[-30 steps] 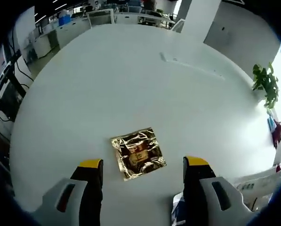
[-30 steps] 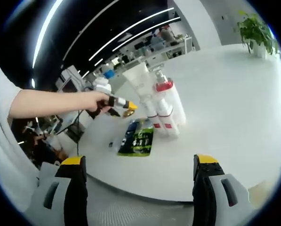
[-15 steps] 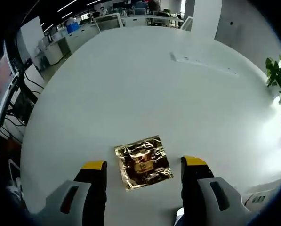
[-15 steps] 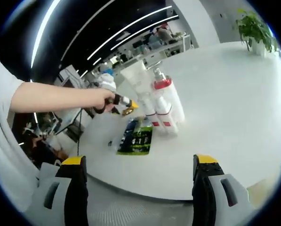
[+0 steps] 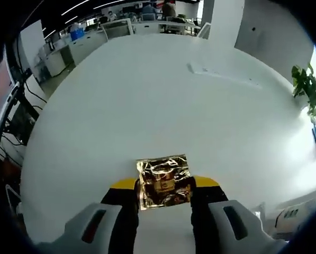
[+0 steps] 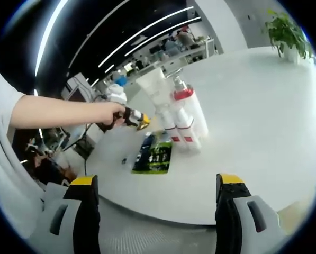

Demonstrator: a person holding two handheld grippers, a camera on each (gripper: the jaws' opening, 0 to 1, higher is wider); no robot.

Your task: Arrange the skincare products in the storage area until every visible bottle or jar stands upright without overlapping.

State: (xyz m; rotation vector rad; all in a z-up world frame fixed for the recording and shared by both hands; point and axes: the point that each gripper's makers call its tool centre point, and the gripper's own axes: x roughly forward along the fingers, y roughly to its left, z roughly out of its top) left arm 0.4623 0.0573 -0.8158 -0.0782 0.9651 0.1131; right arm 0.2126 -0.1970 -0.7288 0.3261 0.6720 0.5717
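In the left gripper view a shiny gold packet (image 5: 164, 181) lies flat on the white desk (image 5: 163, 100), near the desk's closest edge. The left gripper (image 5: 164, 186) has its two yellow-tipped jaws pressed against the packet's two sides, so it is squeezing the gold packet. In the right gripper view three skincare things stand close together near the desk's left edge: a white tube (image 6: 156, 95) standing on its cap, a tall pump bottle (image 6: 191, 114) with a red collar, and a shorter bottle (image 6: 183, 129) with a red band in front of it. They touch or almost touch one another. A dark green packet (image 6: 154, 155) lies flat on the desk just beside the bottles, close to the near edge. A hand (image 6: 109, 113) reaches in from the left and holds the left gripper above the desk's left edge. The right gripper (image 6: 158, 185) hangs off the desk's near edge, well away from the bottles. Its jaws stand wide apart with nothing between them. A green plant (image 6: 287, 32) sits at the desk's far right corner.
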